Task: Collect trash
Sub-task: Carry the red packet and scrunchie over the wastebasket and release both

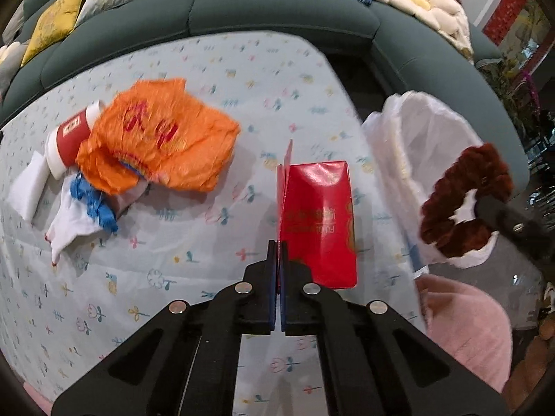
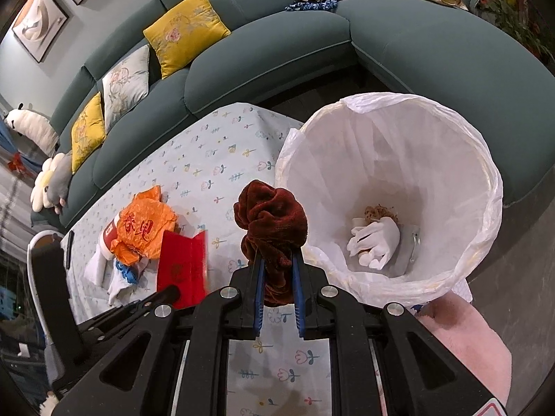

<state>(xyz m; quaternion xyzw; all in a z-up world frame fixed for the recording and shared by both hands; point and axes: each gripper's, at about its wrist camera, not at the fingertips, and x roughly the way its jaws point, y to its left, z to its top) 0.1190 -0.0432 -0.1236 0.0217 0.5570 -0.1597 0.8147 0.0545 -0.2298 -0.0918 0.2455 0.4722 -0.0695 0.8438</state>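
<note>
While my right gripper is clamping the brown plush scrunchie between its blue pads, I'm holding it up at the table's right edge, just beside the rim of the white-lined trash bin. A pair of white gloves is lying at the bin's bottom. From the left wrist view that scrunchie is hanging in front of the bin. My left gripper is pinching the red envelope box by its edge, jaws nearly closed, over the flowered tablecloth near its right edge. Toward the cloth's left edge an orange plastic bag is lying over a red-and-white cup, with white tissue and a blue scrap beside it. A green sofa is curving behind.
</note>
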